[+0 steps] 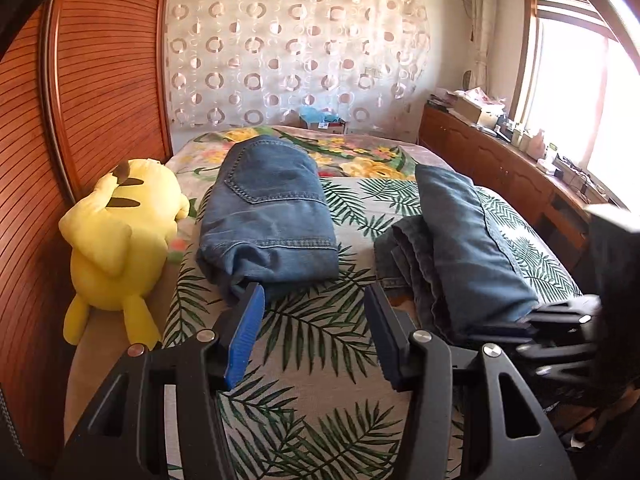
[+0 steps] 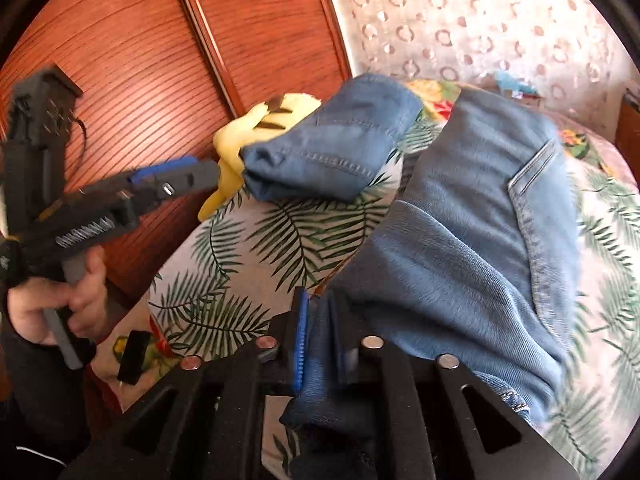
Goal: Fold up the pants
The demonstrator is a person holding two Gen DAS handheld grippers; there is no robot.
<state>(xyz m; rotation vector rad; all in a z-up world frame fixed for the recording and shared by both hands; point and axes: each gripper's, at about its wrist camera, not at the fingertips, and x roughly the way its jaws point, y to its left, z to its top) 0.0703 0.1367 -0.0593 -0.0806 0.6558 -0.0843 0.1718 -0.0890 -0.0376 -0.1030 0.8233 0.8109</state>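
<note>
One pair of blue jeans lies folded into a compact bundle on the bed, just beyond my left gripper, which is open over bare sheet. The right wrist view shows that bundle with the left gripper pointing at its near end, a hand on its handle. A second pair of jeans lies loosely doubled to the right. My right gripper is shut on the near edge of these jeans, with denim filling the narrow gap between its pads. It also shows blurred at that pair's near end.
The bed has a palm-leaf sheet. A yellow plush toy lies along its left edge against the wooden wardrobe doors. A cluttered wooden cabinet runs under the window on the right. A small black object sits at the bed's near corner.
</note>
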